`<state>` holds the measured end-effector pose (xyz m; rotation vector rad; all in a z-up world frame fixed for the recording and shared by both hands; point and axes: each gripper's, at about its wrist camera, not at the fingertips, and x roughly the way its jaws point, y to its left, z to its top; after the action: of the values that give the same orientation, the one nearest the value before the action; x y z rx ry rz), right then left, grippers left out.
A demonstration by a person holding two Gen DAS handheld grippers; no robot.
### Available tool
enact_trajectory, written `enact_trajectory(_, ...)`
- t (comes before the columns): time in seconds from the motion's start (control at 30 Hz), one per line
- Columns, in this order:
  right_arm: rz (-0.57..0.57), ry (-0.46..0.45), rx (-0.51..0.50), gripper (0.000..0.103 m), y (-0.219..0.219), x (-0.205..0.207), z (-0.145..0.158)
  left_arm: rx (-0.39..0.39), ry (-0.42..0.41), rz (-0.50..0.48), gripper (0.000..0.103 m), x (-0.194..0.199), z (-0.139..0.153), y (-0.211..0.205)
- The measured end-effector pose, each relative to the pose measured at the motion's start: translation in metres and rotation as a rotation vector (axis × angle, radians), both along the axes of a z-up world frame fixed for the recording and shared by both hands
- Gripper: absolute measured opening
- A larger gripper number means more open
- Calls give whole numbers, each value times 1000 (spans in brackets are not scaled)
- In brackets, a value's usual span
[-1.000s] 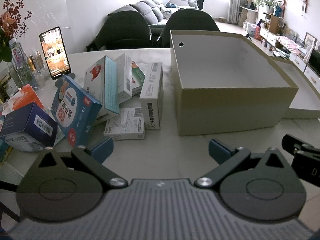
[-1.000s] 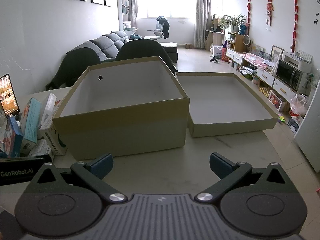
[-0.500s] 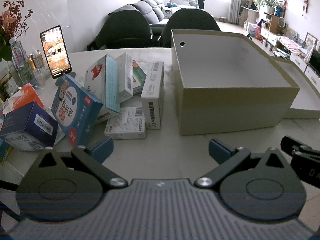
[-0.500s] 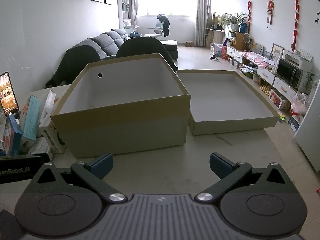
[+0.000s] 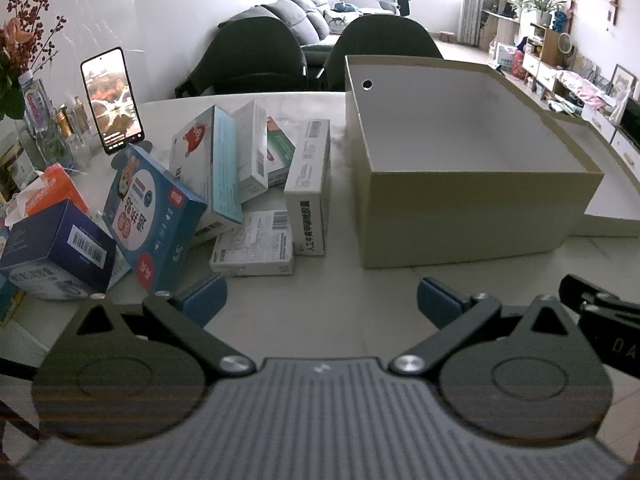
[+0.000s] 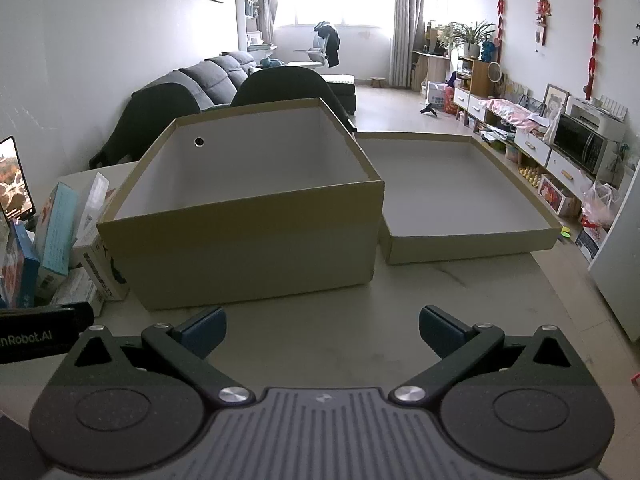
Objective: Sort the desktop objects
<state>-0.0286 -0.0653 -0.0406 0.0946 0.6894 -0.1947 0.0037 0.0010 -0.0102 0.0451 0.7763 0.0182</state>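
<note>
The left gripper (image 5: 322,300) hangs low over the pale stone counter (image 5: 320,280) with its two blue fingers spread wide and nothing between them. The right gripper (image 6: 322,330) hangs over the same counter, also spread wide and holding nothing.

A big open brown cardboard box (image 5: 472,216) sits on the counter in front of both grippers. It has white walls inside and a small round hole in its back wall. Its flat brown lid (image 6: 468,240) lies open side up, touching the box on the right.

Left of the box is a messy bunch of small packs. A tall white pack with black writing (image 5: 308,188) stands just beside the box. A flat white pack with a barcode (image 5: 252,246) lies in front of it. A blue pack with a cartoon animal (image 5: 152,216) leans to the left of those, and a dark blue pack (image 5: 60,252) lies beside it. Behind them a black phone with a lit screen (image 5: 112,100) stands upright.
</note>
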Motion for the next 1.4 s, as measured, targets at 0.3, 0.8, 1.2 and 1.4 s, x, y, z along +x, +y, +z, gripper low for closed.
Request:
enact_trajectory(0.3,0,7,-1,103,-1,2,-2,27,3,9,103,3,-2,2)
enact_trajectory(0.8,148,-98,50,103,20,21,8,-196,-118,78,103,-3,-8,90)
enact_trajectory(1.2,287,-119,73,103,51,46,14,-330,-203,154,103,-3,-18,161)
enact_trajectory(1.4,411,-112,78,103,80,57,26,-299,-275,154,103,-11,-11,188)
